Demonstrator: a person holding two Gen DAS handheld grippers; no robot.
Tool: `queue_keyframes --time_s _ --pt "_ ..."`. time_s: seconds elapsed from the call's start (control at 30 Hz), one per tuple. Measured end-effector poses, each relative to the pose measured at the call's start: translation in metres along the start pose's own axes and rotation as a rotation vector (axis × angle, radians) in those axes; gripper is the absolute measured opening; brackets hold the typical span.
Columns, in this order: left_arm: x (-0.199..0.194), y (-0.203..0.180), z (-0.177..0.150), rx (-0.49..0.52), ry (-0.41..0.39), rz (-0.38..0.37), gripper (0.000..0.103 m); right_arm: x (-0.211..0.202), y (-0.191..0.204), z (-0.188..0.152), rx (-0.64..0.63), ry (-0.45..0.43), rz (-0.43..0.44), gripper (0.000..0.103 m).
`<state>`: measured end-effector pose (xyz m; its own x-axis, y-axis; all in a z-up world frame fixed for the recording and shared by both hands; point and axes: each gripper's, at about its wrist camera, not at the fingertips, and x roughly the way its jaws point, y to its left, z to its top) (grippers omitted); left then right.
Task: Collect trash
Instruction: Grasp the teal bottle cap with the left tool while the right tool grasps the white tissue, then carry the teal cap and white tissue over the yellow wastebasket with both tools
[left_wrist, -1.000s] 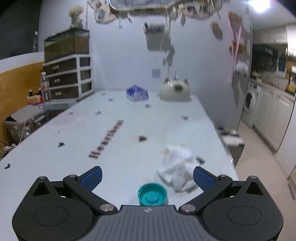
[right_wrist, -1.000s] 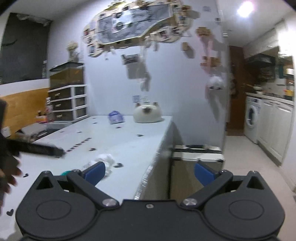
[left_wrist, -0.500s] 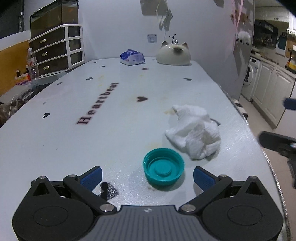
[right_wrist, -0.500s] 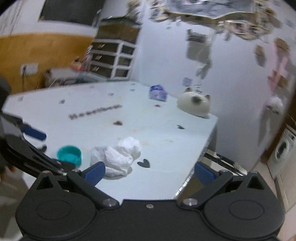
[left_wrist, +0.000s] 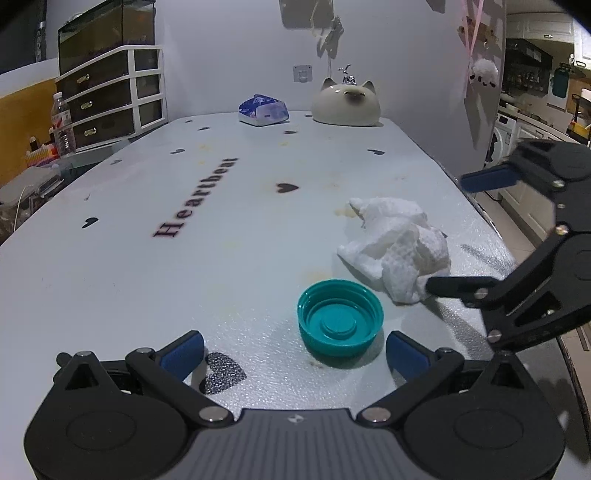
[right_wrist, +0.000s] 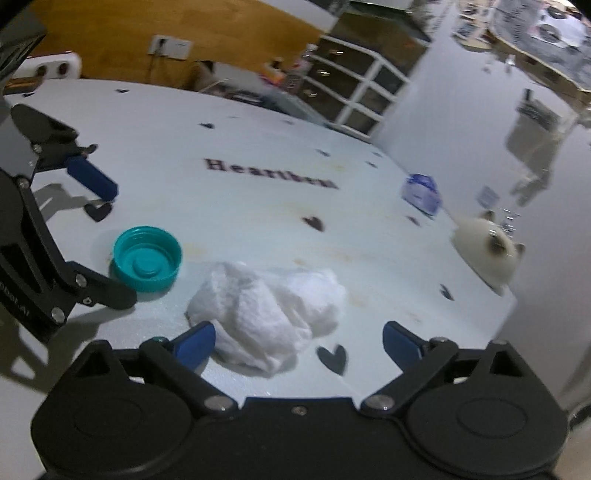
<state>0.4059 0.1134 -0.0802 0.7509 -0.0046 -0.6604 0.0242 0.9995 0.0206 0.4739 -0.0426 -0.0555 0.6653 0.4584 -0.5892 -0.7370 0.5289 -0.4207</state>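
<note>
left gripper (left_wrist: 294, 350): spread wide around teal cap (left_wrist: 340, 323) | right gripper (right_wrist: 298, 341): spread wide, straddling tissue (right_wrist: 267, 310)

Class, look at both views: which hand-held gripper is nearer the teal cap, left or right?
Left. The open left hand-held gripper has the cap just ahead, between its fingers. The open right hand-held gripper sits at the crumpled tissue, the cap off to its left.

Left gripper (left_wrist: 294, 349) hovered low over table (left_wrist: 147, 266), jaws wide apart, teal cap (left_wrist: 340, 323) lying open side up between fingertips. Crumpled tissue (left_wrist: 397, 245) just beyond cap, near table's right edge. Right gripper (left_wrist: 458, 232) spread open at that edge, lower finger touching tissue. Cat-shaped dish (left_wrist: 346, 103) at far edge.
</note>
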Motion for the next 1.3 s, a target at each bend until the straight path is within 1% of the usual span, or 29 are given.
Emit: queue_keyframes --time_s 0.07,0.23,0.3,0.37,0.4,0.47,0.5,0.57,0.63,0.7,0.77,0.8,0.87,0.9,1.0,1.17,1.2,1.23,1.3 --pt "0.001 0.000 0.000 0.000 -0.007 -0.003 0.103 0.007 0.000 0.002 -0.002 -0.004 0.020 0.092" --pt "0.001 0.000 -0.002 -0.003 -0.020 -0.001 0.103 0.023 -0.010 0.006 0.059 -0.037 0.058 0.091" --pt "0.001 0.000 -0.003 -0.003 -0.027 -0.001 0.103 0.028 -0.012 0.007 0.092 -0.052 0.079 0.087" --pt "0.001 0.001 -0.003 -0.008 -0.029 -0.006 0.103 0.034 -0.014 0.007 0.135 -0.068 0.098 0.075" --pt "0.000 0.002 -0.003 -0.015 -0.034 -0.011 0.103 0.036 -0.014 0.007 0.159 -0.072 0.103 0.073" --pt "-0.002 0.006 -0.003 -0.046 -0.051 -0.032 0.103 0.040 -0.017 0.007 0.228 -0.071 0.121 0.064" --pt "-0.004 0.008 -0.003 -0.061 -0.069 -0.048 0.102 0.041 -0.018 0.006 0.257 -0.071 0.129 0.062" --pt "-0.007 0.007 -0.001 -0.048 -0.096 -0.047 0.096 0.040 -0.018 0.003 0.298 -0.079 0.138 0.057" --pt "-0.008 0.002 -0.001 -0.016 -0.110 -0.051 0.086 0.038 -0.017 0.000 0.319 -0.092 0.142 0.047" --pt "-0.007 -0.002 -0.001 0.014 -0.109 -0.060 0.080 0.036 -0.015 -0.003 0.339 -0.098 0.134 0.040" --pt "-0.006 -0.006 0.000 0.041 -0.102 -0.070 0.077 0.033 -0.012 -0.005 0.354 -0.099 0.116 0.032" --pt "-0.005 -0.008 0.000 0.055 -0.103 -0.073 0.075 0.031 -0.012 -0.006 0.366 -0.097 0.109 0.031" --pt "-0.004 -0.012 0.000 0.076 -0.104 -0.080 0.074 0.028 -0.011 -0.007 0.392 -0.095 0.091 0.025" --pt "-0.004 -0.013 0.000 0.084 -0.100 -0.084 0.072 0.027 -0.012 -0.008 0.402 -0.094 0.085 0.025" --pt "-0.001 -0.015 0.000 0.095 -0.088 -0.093 0.063 0.024 -0.014 -0.012 0.444 -0.093 0.076 0.024" --pt "0.001 -0.014 0.001 0.078 -0.079 -0.103 0.061 0.013 -0.010 -0.017 0.485 -0.101 0.032 0.021" --pt "0.001 -0.014 0.001 0.076 -0.080 -0.101 0.058 0.011 -0.009 -0.017 0.492 -0.100 0.029 0.021" --pt "0.001 -0.013 0.001 0.074 -0.084 -0.099 0.050 0.009 -0.008 -0.018 0.496 -0.097 0.023 0.020" --pt "0.000 -0.013 0.001 0.070 -0.087 -0.089 0.050 0.006 -0.004 -0.018 0.508 -0.089 0.006 0.019"
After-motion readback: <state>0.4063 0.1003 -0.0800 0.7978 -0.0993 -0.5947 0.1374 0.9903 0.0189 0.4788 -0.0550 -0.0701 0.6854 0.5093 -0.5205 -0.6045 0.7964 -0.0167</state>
